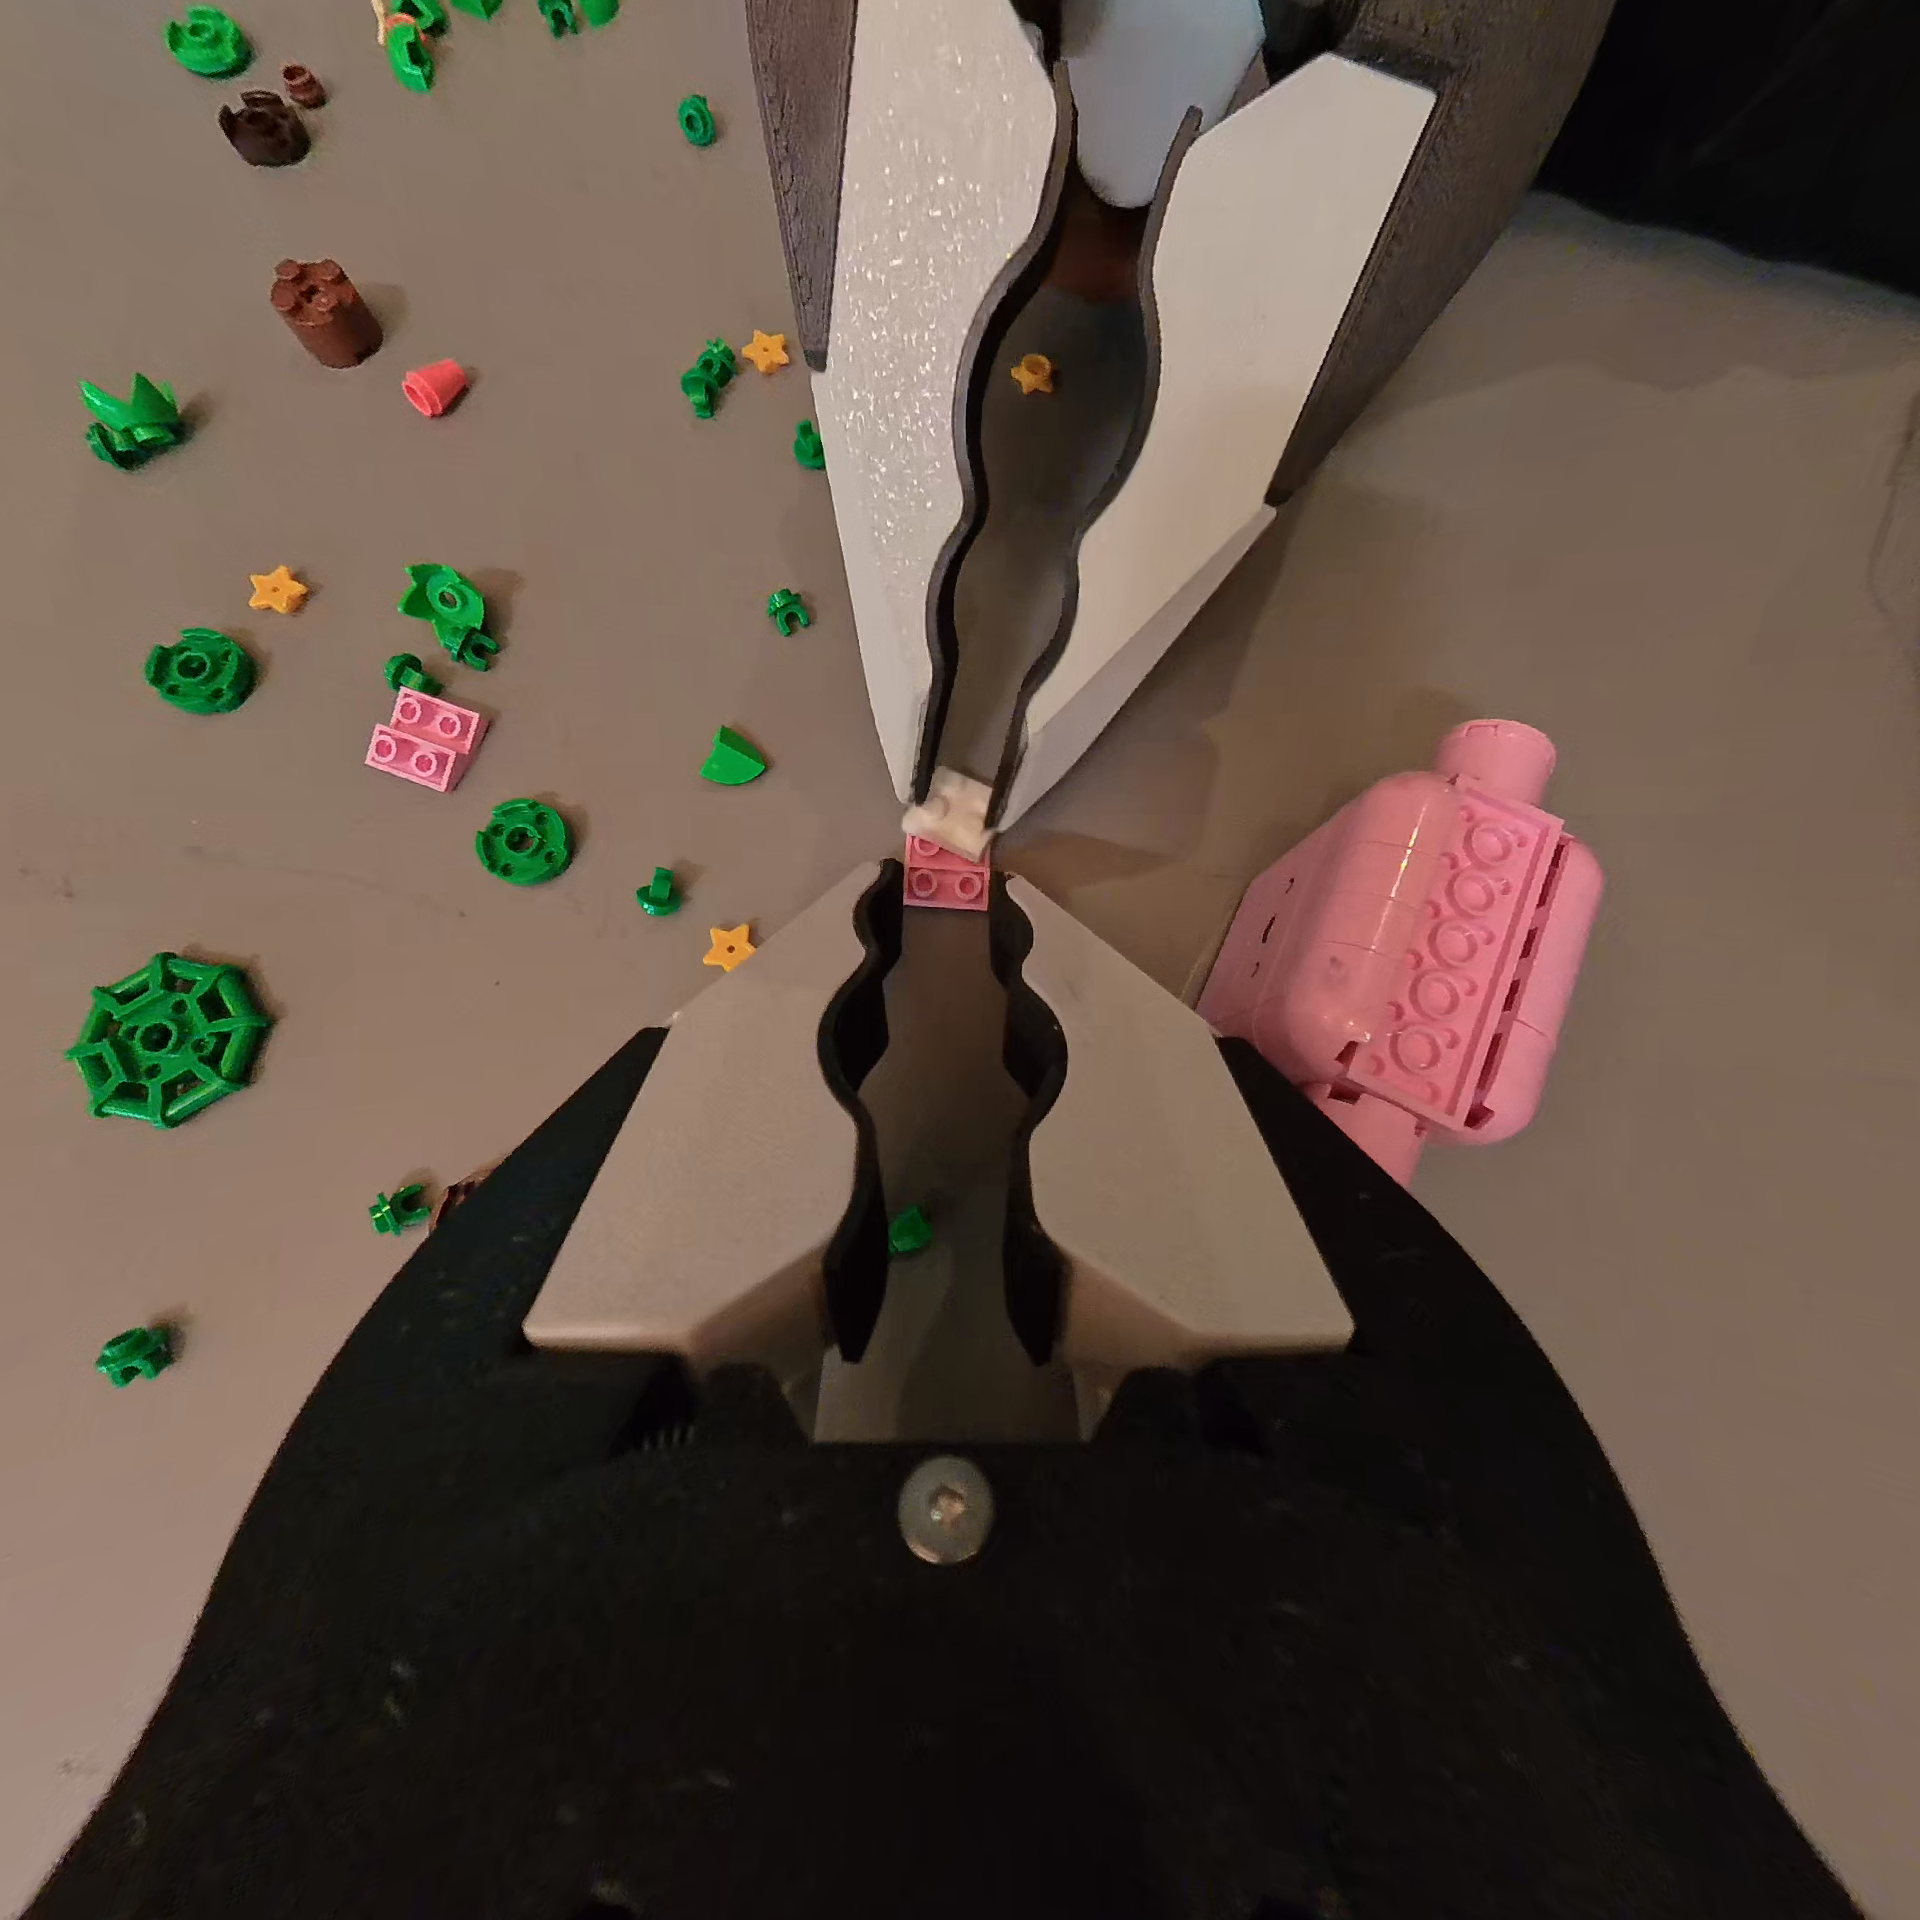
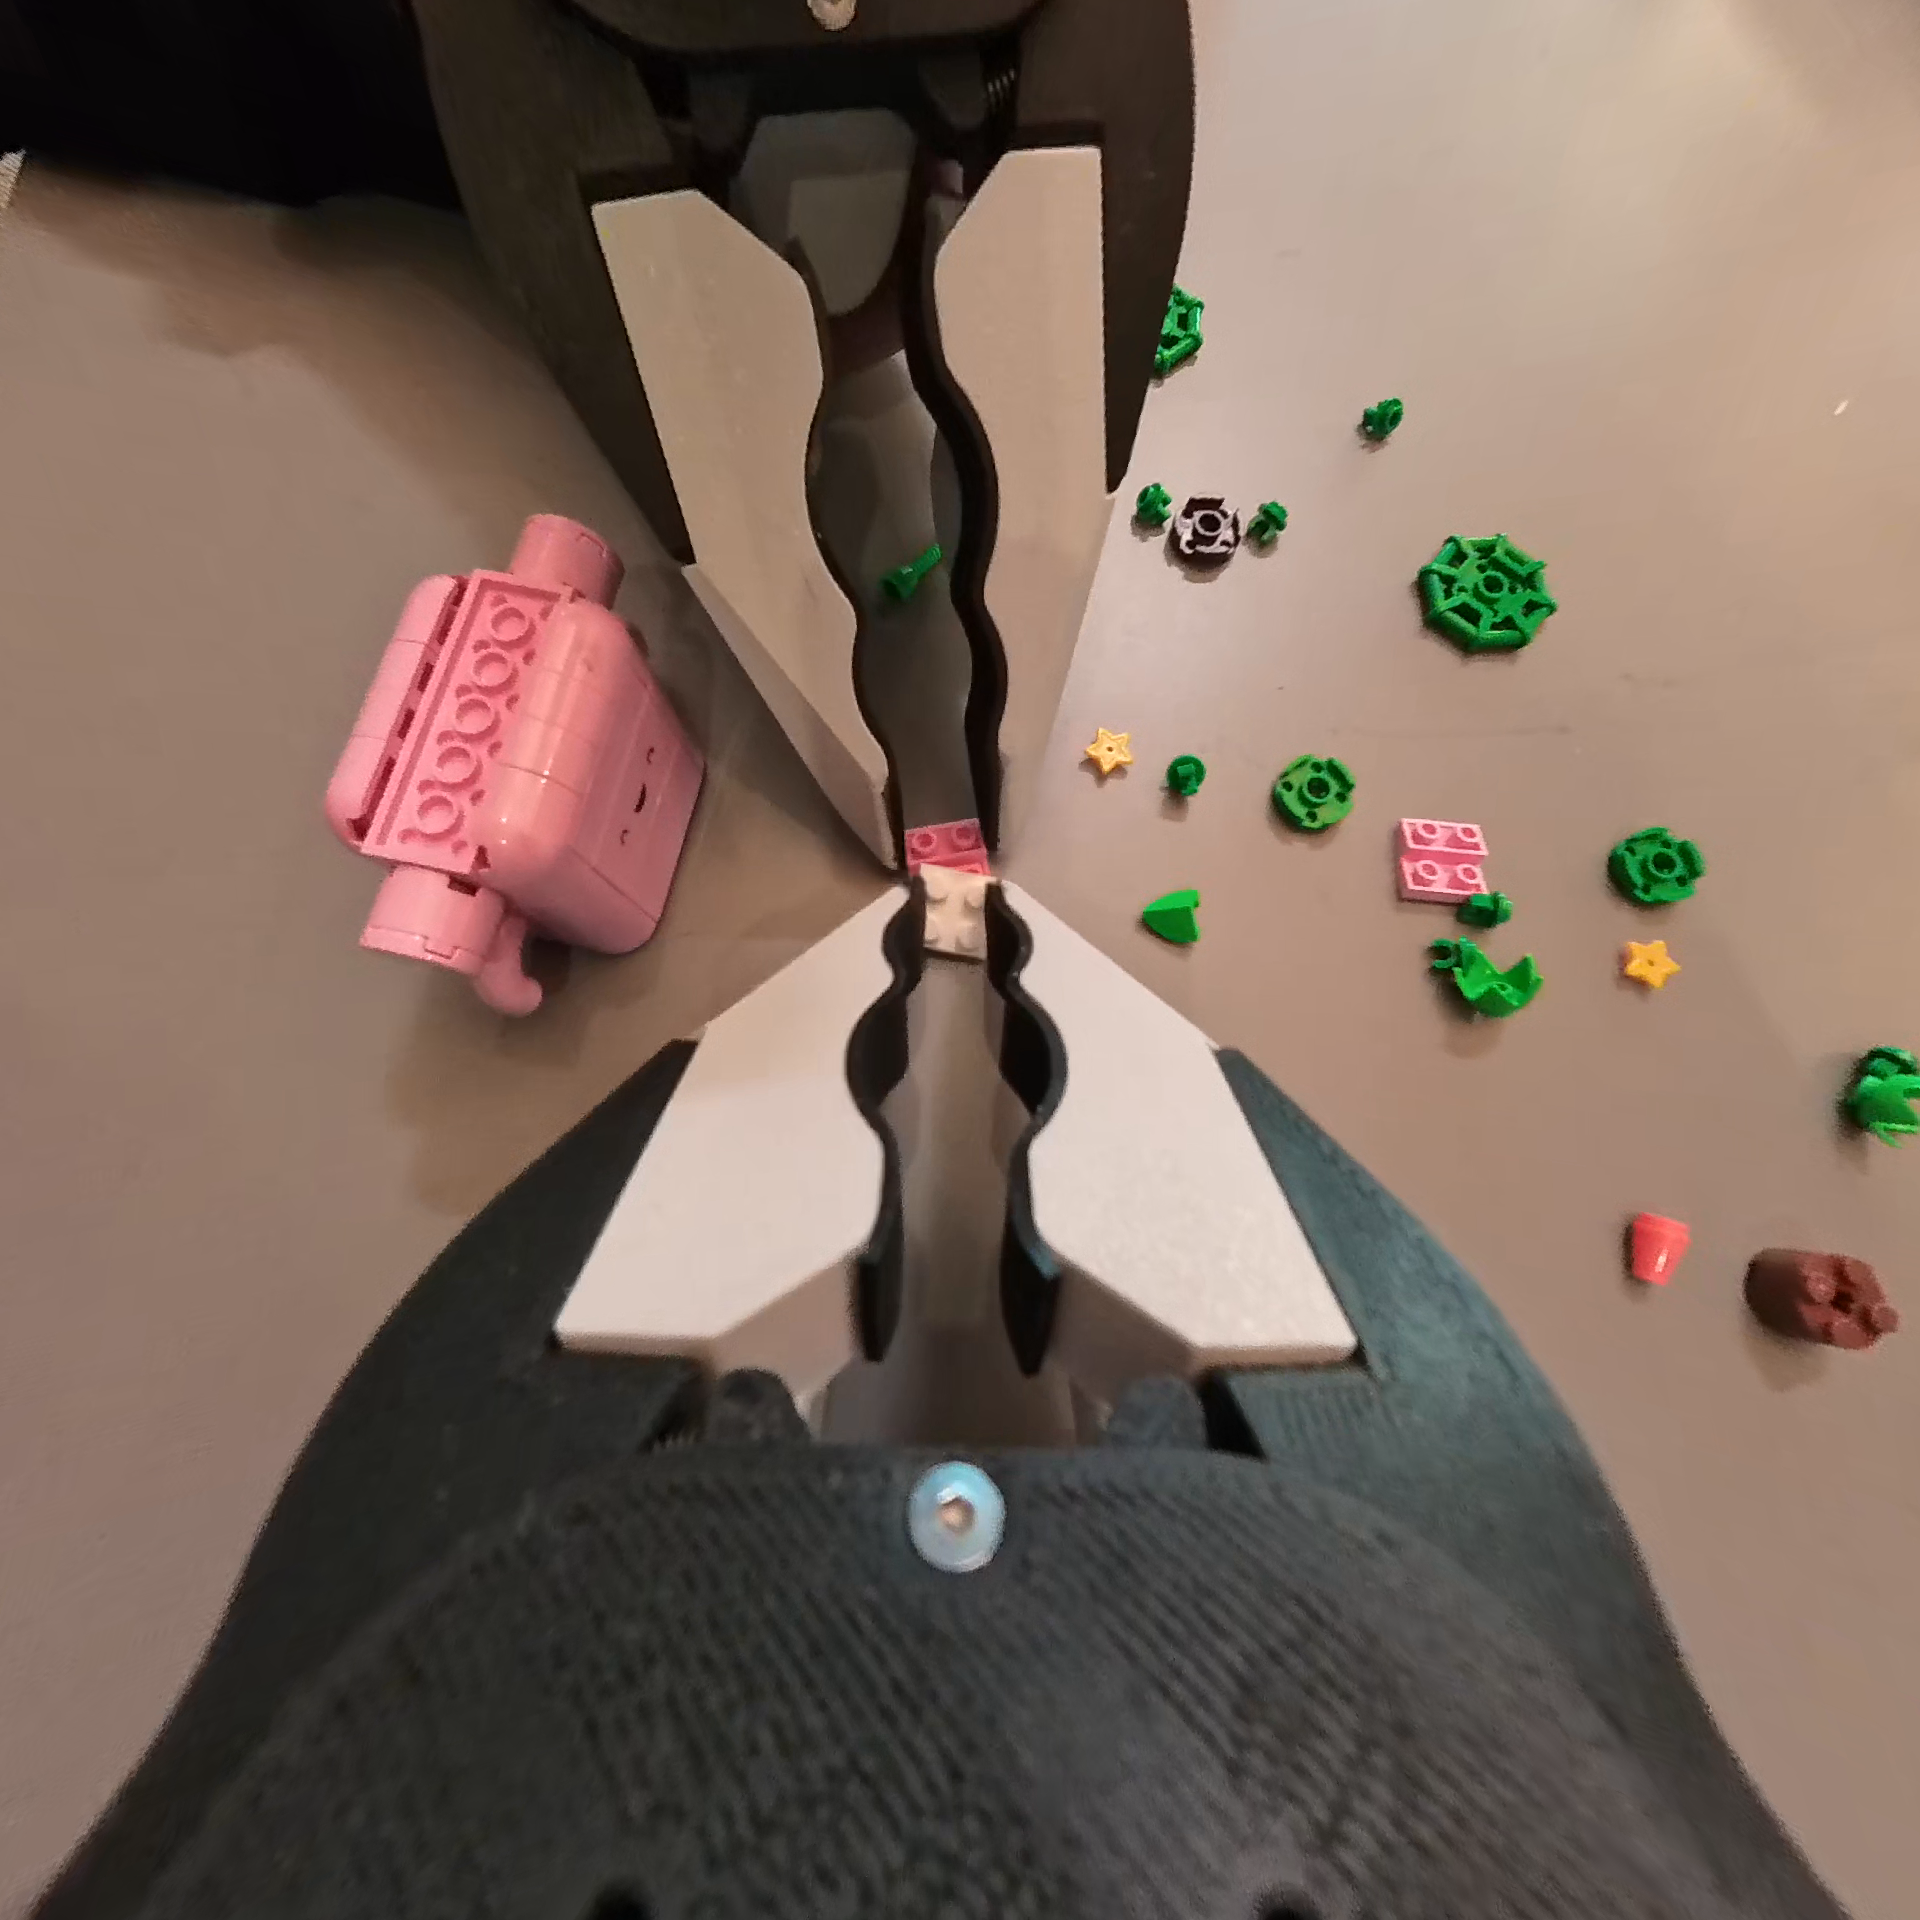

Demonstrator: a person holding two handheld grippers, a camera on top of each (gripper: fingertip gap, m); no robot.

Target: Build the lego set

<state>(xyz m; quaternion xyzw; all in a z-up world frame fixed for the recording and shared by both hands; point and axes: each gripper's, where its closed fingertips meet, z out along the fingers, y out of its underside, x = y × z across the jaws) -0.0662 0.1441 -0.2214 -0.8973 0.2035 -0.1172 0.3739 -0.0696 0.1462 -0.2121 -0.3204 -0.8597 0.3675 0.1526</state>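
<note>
Above counter (image 1: 1558,520): tools tip to tip
Left tool (image 1: 943,868): clamped on pink plate (image 1: 945,883)
Right tool (image 2: 954,914): clamped on white plate (image 2: 956,914)
Risk: studs misaligned, a plate could pivot and drop

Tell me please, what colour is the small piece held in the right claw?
White, or pale grey, small piece; clearest in the right wrist view.

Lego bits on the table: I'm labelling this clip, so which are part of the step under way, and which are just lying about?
In use:
- left gripper, shut on pink plate
- right gripper, shut on white plate; the two plates meet edge to edge

Lying about:
- pink assembly
- spare pink plates
- green web wheel
- yellow stars
- brown round brick
- red cone
</note>
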